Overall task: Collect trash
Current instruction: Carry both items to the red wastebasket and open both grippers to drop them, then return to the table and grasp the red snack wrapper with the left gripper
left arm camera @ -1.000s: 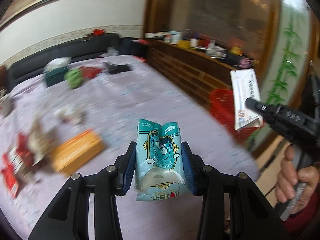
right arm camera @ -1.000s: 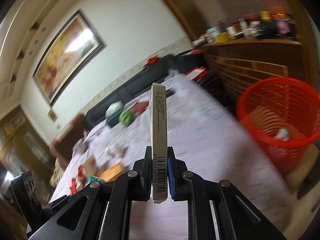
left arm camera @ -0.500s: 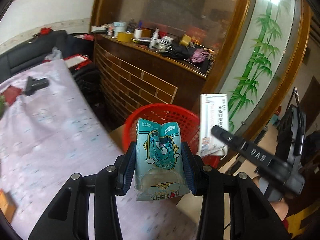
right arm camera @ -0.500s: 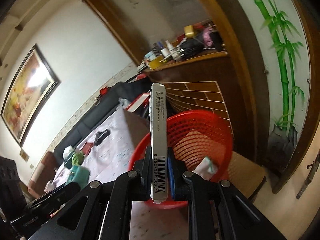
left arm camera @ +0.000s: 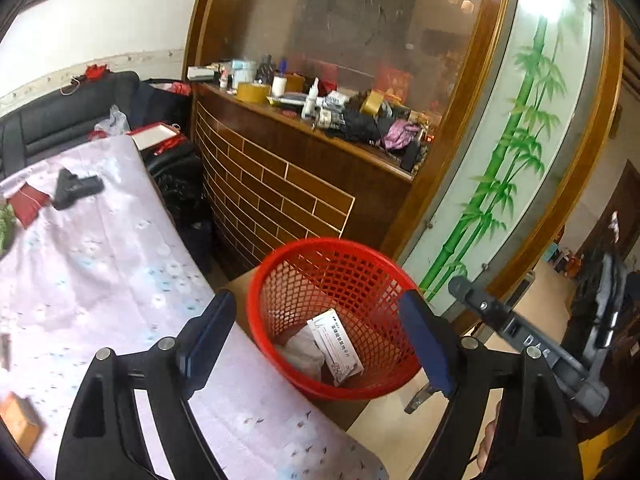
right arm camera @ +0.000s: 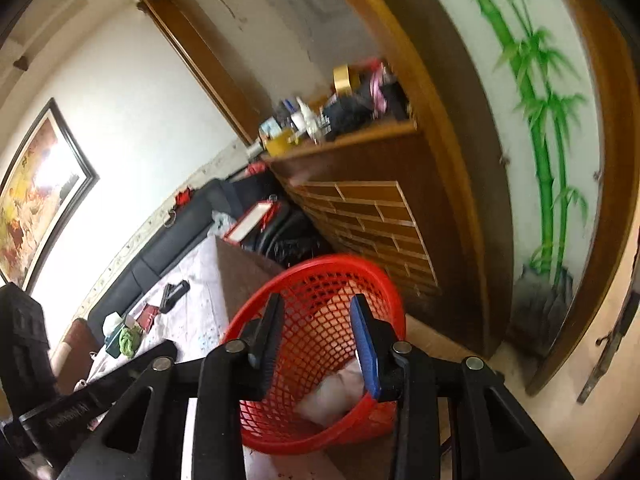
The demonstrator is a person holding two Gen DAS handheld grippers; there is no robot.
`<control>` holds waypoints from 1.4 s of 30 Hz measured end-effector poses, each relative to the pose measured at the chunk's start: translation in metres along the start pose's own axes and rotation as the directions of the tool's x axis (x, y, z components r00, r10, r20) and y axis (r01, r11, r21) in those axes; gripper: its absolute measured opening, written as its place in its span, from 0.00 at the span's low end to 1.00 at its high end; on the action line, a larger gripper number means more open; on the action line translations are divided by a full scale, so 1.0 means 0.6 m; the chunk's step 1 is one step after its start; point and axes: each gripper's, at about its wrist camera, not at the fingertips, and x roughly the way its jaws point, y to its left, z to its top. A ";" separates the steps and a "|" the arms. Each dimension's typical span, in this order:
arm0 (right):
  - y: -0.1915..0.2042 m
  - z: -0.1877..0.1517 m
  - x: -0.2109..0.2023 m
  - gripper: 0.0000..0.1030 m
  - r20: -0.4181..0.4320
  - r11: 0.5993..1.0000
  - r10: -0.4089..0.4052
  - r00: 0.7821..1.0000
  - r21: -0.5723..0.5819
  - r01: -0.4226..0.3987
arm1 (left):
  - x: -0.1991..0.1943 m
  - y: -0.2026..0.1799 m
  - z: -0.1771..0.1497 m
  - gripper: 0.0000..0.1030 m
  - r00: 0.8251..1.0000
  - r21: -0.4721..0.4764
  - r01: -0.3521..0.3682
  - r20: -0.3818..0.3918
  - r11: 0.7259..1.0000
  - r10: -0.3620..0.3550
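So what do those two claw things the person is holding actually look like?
Both are matte black plastic. The left claw and the right claw each have two angular fingers with triangular cut-outs, silver round bolts at the joints, and flat blue pads on the inner faces. The right one carries white lettering along its side.

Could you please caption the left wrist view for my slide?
Left tongs open and empty above the red mesh basket holding a white box.

Red mesh basket [left arm camera: 336, 272], white printed box [left arm camera: 336, 346] inside, lilac floral tablecloth [left arm camera: 100, 264], green bamboo on frosted panel [left arm camera: 516, 152], brown brick-patterned cabinet [left arm camera: 272, 196].
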 end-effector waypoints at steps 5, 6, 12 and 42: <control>0.032 -0.004 -0.031 0.42 0.014 0.999 0.038 0.999 -0.022 -0.038 | -0.093 0.015 0.020 0.80 0.997 -0.012 0.035 0.073 0.999 -0.034; 0.040 -0.004 -0.037 0.42 0.020 0.999 0.045 0.999 -0.027 -0.044 | -0.110 0.019 0.020 0.80 0.996 -0.012 0.034 0.087 0.999 -0.033; 0.117 -0.007 -0.078 0.54 0.050 0.988 0.136 0.989 -0.081 -0.131 | -0.203 0.062 -0.010 0.80 0.988 -0.011 -0.006 0.152 1.000 0.008; 0.398 -0.314 0.095 0.55 -0.423 0.870 0.240 0.874 -0.305 -0.387 | -0.513 0.533 -0.346 0.81 0.782 -0.382 -0.591 -0.056 0.710 0.621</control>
